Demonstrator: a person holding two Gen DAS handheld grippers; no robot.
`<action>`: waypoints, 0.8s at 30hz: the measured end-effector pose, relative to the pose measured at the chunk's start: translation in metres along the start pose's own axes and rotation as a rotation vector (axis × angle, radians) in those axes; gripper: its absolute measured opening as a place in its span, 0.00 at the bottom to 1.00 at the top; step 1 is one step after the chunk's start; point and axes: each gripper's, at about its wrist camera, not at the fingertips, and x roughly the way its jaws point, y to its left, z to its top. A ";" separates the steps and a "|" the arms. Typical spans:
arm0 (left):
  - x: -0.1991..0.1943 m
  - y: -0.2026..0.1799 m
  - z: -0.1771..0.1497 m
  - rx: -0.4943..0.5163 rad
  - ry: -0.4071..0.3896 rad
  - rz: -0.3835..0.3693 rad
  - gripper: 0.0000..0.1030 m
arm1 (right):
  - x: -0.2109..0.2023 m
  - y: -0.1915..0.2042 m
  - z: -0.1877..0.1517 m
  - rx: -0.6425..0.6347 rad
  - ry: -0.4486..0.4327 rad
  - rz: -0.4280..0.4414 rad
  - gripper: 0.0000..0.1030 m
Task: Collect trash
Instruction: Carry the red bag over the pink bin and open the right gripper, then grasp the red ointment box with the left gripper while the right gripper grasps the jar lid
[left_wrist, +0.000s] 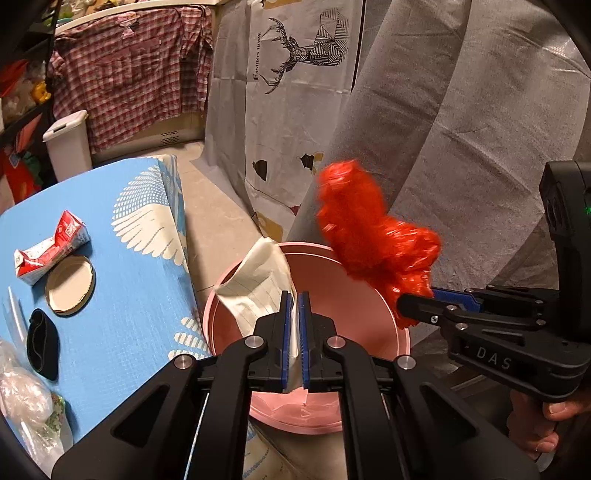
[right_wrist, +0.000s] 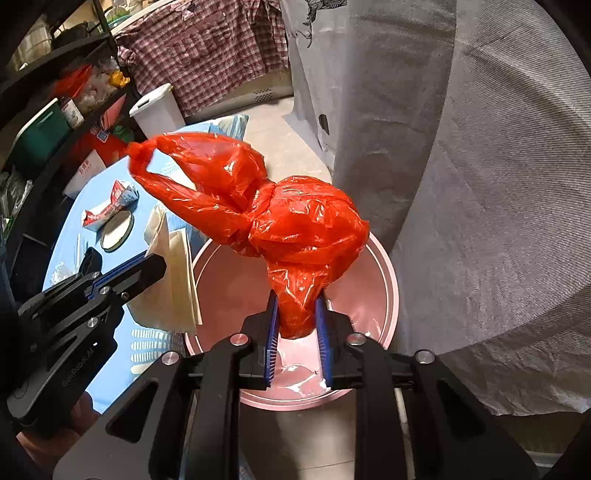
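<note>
- On the left is the blue table (left_wrist: 122, 258). A squashed carton (left_wrist: 51, 247), a round lid (left_wrist: 69, 285) and a black band (left_wrist: 42, 345) lie on it, apart from each other. I think these are trash not yet picked up.
- My left gripper (left_wrist: 294, 306) is squeezed tight on a folded sheet of paper (left_wrist: 258, 284). The paper hangs over the near edge of the pink bin (left_wrist: 369, 314).
- The bin sits on the floor just beside the table. It looks almost empty inside.
- My right gripper (right_wrist: 295, 314) pinches the bottom end of a red plastic bag (right_wrist: 306, 225). The bag sticks up above the bin, with its tied loop toward the table.
- I think I am at the drop step, with both pieces held over the bin.
- Next I should open both grippers so the paper and the bag fall in, not on the rim.
</note>
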 end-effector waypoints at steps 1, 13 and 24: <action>0.000 0.001 0.000 -0.006 0.000 0.005 0.14 | 0.000 0.000 0.001 -0.001 0.001 -0.007 0.26; -0.030 0.014 0.006 -0.021 -0.055 0.040 0.27 | -0.014 0.001 0.003 -0.005 -0.085 -0.014 0.35; -0.116 0.062 0.016 -0.075 -0.177 0.119 0.25 | -0.050 0.022 0.001 -0.053 -0.236 -0.007 0.35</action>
